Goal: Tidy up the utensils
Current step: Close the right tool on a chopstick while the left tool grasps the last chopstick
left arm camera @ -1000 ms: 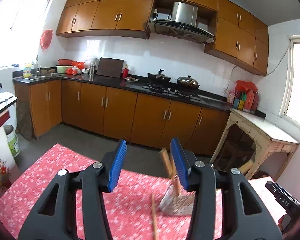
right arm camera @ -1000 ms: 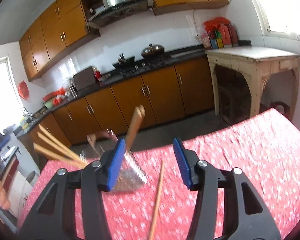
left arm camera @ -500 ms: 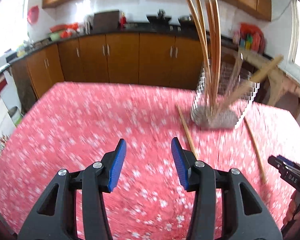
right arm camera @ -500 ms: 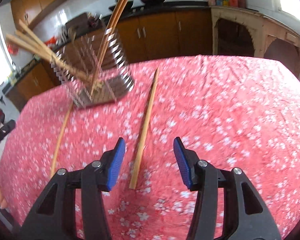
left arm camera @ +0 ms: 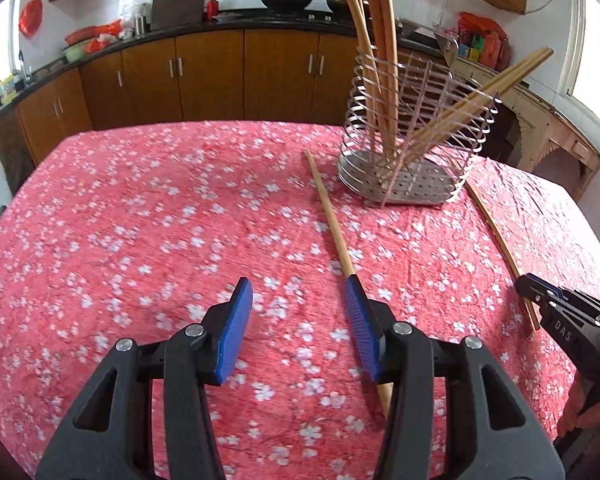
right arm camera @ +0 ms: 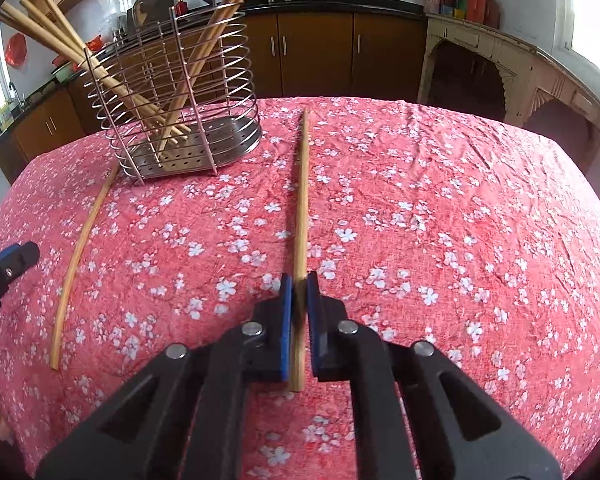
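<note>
Chopsticks [right arm camera: 164,92] mostly stand in the rack [right arm camera: 172,80]. Two lie on the table [right arm camera: 460,200]. The right tool [right arm camera: 299,292] has just closed on one [right arm camera: 302,200]; the left tool [left arm camera: 298,320] is open beside the other [left arm camera: 332,220].

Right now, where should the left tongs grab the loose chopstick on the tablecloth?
Near its close end, from straight above, left tongs straddling the chopstick crosswise. It lies flat on the tablecloth, thin, far tip by the holder. It runs under one finger, so shift sideways first.
</note>
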Demonstrator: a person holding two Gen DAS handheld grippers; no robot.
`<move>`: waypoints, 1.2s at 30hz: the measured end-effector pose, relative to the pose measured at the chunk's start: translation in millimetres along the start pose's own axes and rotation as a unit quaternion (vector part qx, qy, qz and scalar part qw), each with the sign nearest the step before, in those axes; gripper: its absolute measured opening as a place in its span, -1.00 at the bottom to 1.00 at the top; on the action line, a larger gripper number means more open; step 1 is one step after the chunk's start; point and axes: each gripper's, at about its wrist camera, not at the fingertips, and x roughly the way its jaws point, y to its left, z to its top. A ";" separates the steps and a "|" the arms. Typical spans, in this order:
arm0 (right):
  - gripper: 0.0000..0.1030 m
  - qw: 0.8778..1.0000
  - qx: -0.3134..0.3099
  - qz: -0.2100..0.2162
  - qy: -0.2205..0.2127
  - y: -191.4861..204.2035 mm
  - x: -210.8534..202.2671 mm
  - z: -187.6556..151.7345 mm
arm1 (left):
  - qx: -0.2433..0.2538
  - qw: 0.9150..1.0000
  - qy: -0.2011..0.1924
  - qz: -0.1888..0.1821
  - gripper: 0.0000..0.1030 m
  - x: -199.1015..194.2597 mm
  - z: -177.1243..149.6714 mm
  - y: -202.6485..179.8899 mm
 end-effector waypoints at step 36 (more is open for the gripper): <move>-0.83 0.995 0.063 -0.074 -0.005 -65.0 1.8 5.4 | 0.046 0.998 0.037 0.032 -0.05 29.7 0.5 -45.2</move>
